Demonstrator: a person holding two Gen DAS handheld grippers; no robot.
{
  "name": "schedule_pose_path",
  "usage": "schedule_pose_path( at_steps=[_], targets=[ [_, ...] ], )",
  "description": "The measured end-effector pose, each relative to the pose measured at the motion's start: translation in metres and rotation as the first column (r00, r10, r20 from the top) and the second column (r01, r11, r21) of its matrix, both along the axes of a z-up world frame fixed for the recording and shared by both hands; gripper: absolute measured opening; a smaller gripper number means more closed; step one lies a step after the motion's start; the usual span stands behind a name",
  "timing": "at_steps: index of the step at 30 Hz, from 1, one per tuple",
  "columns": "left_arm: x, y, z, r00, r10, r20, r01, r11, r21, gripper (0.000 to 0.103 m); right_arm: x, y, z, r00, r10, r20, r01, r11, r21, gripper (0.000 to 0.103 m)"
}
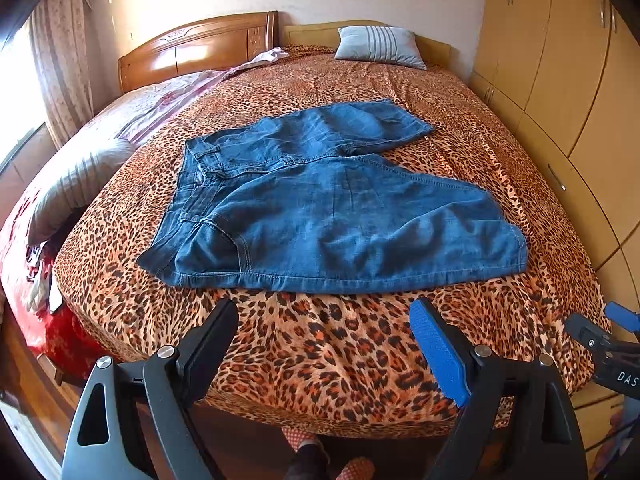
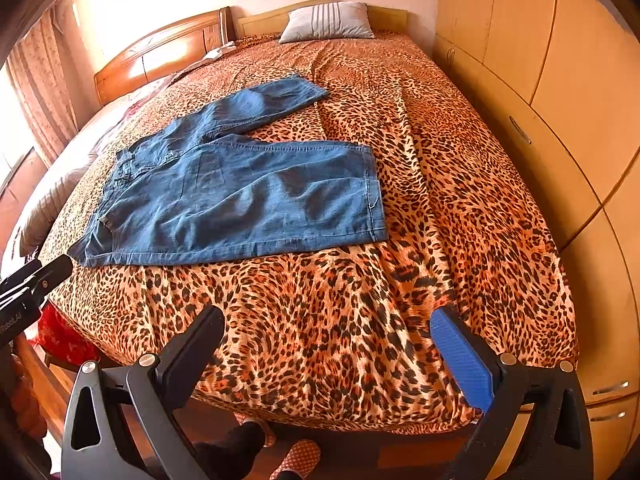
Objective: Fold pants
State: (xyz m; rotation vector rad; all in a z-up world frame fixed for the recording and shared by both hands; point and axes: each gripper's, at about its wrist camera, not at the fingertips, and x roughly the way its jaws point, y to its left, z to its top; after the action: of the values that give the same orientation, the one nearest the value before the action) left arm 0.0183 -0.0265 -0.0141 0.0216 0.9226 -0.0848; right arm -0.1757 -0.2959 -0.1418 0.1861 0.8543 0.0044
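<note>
Holding both tools above the foot of the bed, I've got nothing gripped: my left gripper stands w/ its black finger and blue-padded finger spread wide, and my right gripper is spread just as wide, both over bare cover. The blue denim pants lie flat and unfolded on the leopard-print bedspread, waistband to my left, two legs running off to the right in a slight V, the far leg angled toward the headboard. Near leg's hem sits closest to my right gripper but well apart from it. A grey striped pillow rests against the light wood headboard at the far end; another grey striped pillow lies at the left edge. Tan wardrobe doors line the right side.
</note>
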Motion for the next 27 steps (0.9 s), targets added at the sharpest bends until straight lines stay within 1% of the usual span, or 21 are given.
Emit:
schedule_pose_path(
  at_steps=[3, 4, 5, 7, 9, 11, 13, 14, 16, 17, 18, 19, 20, 23, 25, 26, 27],
  targets=[
    [0.009, 0.002, -0.006, 1.0, -0.003, -0.03, 0.003, 1.0, -0.003, 0.088, 0.005, 0.0, 0.0, 1.0, -0.004, -0.007, 0.004, 1.0, 0.009, 0.103],
    [0.013, 0.004, -0.01, 0.999, 0.003, -0.048, -0.004, 1.0, -0.003, 0.088, 0.007, -0.001, -0.001, 1.0, -0.006, -0.011, 0.006, 1.0, 0.014, 0.103],
    [0.02, 0.01, -0.016, 0.996, 0.017, -0.083, -0.018, 1.0, -0.015, 0.088, 0.011, -0.003, -0.004, 1.0, -0.011, -0.021, 0.012, 1.0, 0.025, 0.103],
    [0.038, 0.029, -0.026, 0.987, 0.066, -0.149, -0.074, 0.996, -0.049, 0.088, 0.019, -0.008, -0.01, 0.999, -0.025, -0.046, 0.028, 0.998, 0.059, 0.103],
    [0.06, 0.06, -0.036, 0.966, 0.143, -0.214, -0.165, 0.982, -0.088, 0.088, 0.029, -0.018, -0.017, 0.995, -0.061, -0.074, 0.067, 0.994, 0.088, 0.103],
    [0.082, 0.091, -0.045, 0.941, 0.207, -0.269, -0.248, 0.961, -0.126, 0.088, 0.044, -0.033, -0.027, 0.988, -0.11, -0.112, 0.121, 0.988, 0.095, 0.103],
    [0.107, 0.127, -0.06, 0.893, 0.276, -0.356, -0.348, 0.925, -0.156, 0.087, 0.062, -0.045, -0.039, 0.977, -0.147, -0.155, 0.165, 0.98, 0.111, 0.103],
    [0.121, 0.148, -0.071, 0.86, 0.305, -0.409, -0.403, 0.898, -0.177, 0.087, 0.072, -0.052, -0.047, 0.969, -0.169, -0.179, 0.193, 0.973, 0.125, 0.103],
    [0.137, 0.175, -0.083, 0.819, 0.351, -0.454, -0.475, 0.859, -0.191, 0.086, 0.091, -0.063, -0.06, 0.953, -0.207, -0.22, 0.246, 0.954, 0.171, 0.103],
    [0.144, 0.185, -0.089, 0.801, 0.37, -0.471, -0.501, 0.844, -0.189, 0.086, 0.103, -0.069, -0.068, 0.945, -0.228, -0.235, 0.278, 0.938, 0.208, 0.103],
    [0.152, 0.192, -0.095, 0.787, 0.379, -0.487, -0.519, 0.833, -0.191, 0.086, 0.112, -0.072, -0.073, 0.938, -0.245, -0.245, 0.3, 0.929, 0.219, 0.103],
    [0.154, 0.198, -0.1, 0.78, 0.382, -0.496, -0.528, 0.826, -0.194, 0.086, 0.124, -0.074, -0.078, 0.929, -0.267, -0.256, 0.325, 0.921, 0.217, 0.103],
    [0.16, 0.203, -0.107, 0.767, 0.382, -0.515, -0.539, 0.819, -0.196, 0.086, 0.134, -0.074, -0.082, 0.923, -0.281, -0.264, 0.339, 0.916, 0.213, 0.103],
    [0.182, 0.209, -0.131, 0.733, 0.362, -0.576, -0.556, 0.806, -0.201, 0.086, 0.163, -0.068, -0.096, 0.909, -0.291, -0.299, 0.348, 0.924, 0.157, 0.103],
    [0.197, 0.213, -0.147, 0.716, 0.343, -0.609, -0.56, 0.802, -0.207, 0.086, 0.172, -0.061, -0.1, 0.919, -0.256, -0.299, 0.316, 0.933, 0.173, 0.098],
    [0.202, 0.213, -0.152, 0.708, 0.334, -0.622, -0.563, 0.799, -0.212, 0.085, 0.175, -0.054, -0.1, 0.93, -0.228, -0.288, 0.286, 0.941, 0.18, 0.085],
    [0.208, 0.214, -0.157, 0.697, 0.33, -0.636, -0.566, 0.798, -0.206, 0.084, 0.176, -0.05, -0.1, 0.937, -0.205, -0.283, 0.263, 0.947, 0.185, 0.067]
  ],
)
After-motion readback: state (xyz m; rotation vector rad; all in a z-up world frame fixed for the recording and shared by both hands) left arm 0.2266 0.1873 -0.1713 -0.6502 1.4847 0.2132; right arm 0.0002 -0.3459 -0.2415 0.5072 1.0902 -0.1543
